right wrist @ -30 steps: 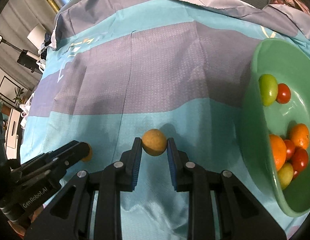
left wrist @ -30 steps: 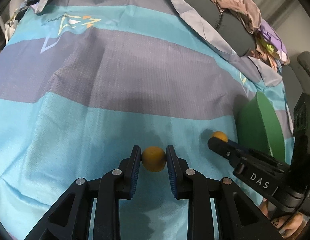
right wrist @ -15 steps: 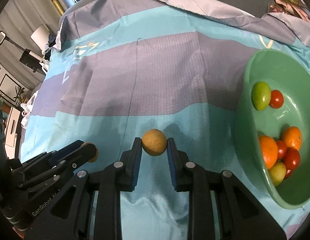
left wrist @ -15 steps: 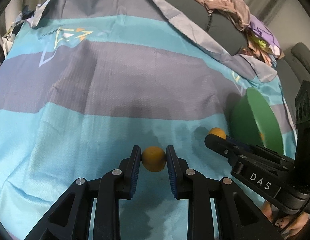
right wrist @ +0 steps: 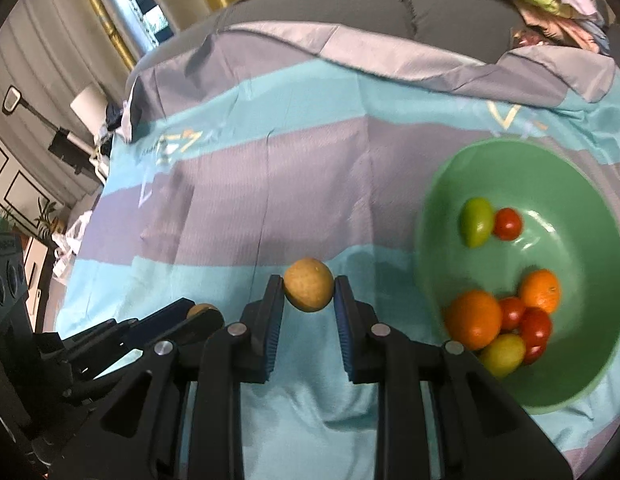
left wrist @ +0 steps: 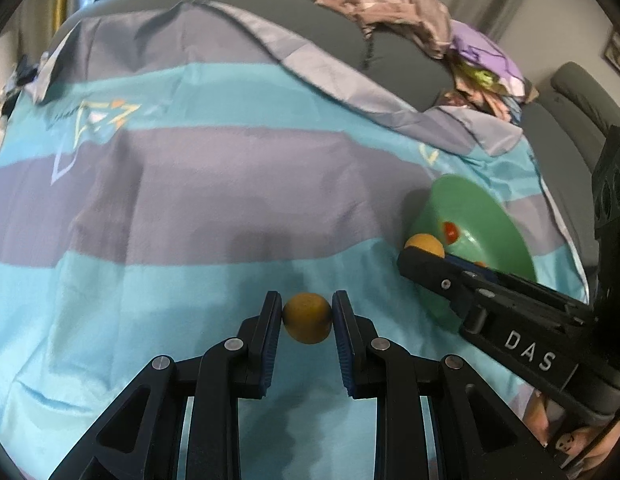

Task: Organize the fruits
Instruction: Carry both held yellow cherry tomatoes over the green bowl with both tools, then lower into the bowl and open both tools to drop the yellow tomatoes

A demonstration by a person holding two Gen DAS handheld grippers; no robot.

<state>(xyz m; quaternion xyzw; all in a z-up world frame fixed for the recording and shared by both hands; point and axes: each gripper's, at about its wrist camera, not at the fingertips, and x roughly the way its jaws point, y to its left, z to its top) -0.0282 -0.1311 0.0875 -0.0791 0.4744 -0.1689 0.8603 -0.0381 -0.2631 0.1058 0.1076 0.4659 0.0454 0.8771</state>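
Observation:
My left gripper is shut on a small yellow-orange fruit, held above the striped cloth. My right gripper is shut on a tan-yellow round fruit, held left of the green bowl. The bowl holds two oranges, several red tomatoes and two green-yellow fruits. In the left wrist view the right gripper reaches in from the right with its fruit beside the bowl. The left gripper and its fruit show at lower left of the right wrist view.
A teal and grey-purple striped cloth covers a grey sofa. A heap of clothes lies at the back right. A lamp and floor items stand beyond the cloth's left edge.
Both grippers have risen and pulled back with their fruits held. The bowl now sits lower and fuller in the right wrist view and its inside shows in the left wrist view.

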